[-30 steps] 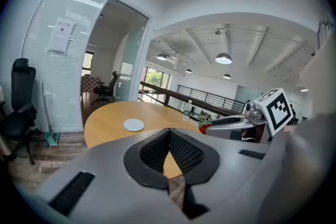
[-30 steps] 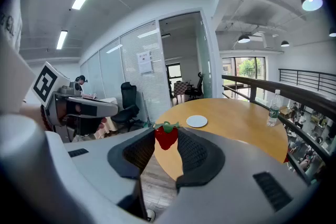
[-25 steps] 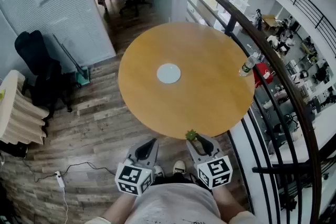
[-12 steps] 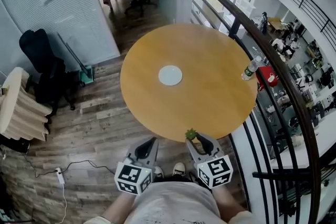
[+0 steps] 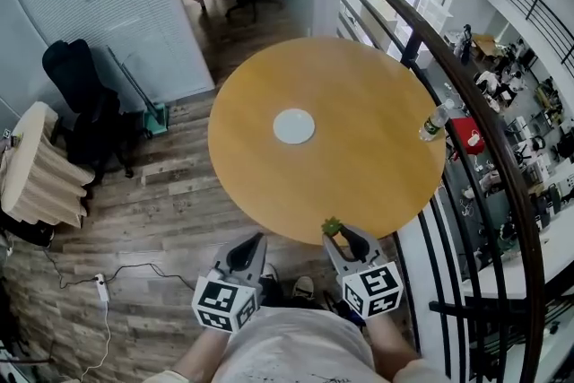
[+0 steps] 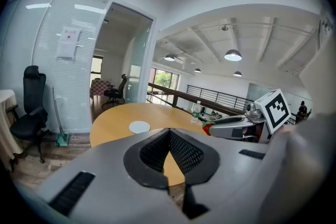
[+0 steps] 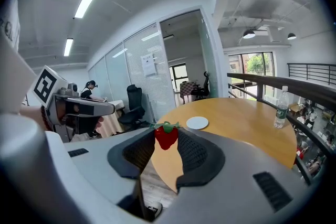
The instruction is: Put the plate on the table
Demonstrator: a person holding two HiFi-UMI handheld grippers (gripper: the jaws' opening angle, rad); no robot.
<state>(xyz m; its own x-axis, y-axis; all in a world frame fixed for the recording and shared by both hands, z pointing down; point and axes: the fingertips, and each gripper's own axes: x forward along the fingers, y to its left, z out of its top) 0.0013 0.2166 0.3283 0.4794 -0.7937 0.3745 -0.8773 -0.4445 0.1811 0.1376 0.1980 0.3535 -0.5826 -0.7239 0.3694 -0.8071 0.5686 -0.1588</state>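
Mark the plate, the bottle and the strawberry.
plate (image 5: 294, 126), head view, centre of its white top face.
bottle (image 5: 434, 122), head view, middle of its clear body.
strawberry (image 7: 166, 137), right gripper view, red flesh below the green leaves.

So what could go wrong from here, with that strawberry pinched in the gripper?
The strawberry is pinched only at the tips of the right gripper, near the table's edge; it could slip and fall to the wooden floor. The water bottle stands close to the table's rim by the railing, so a wide swing might knock it off.
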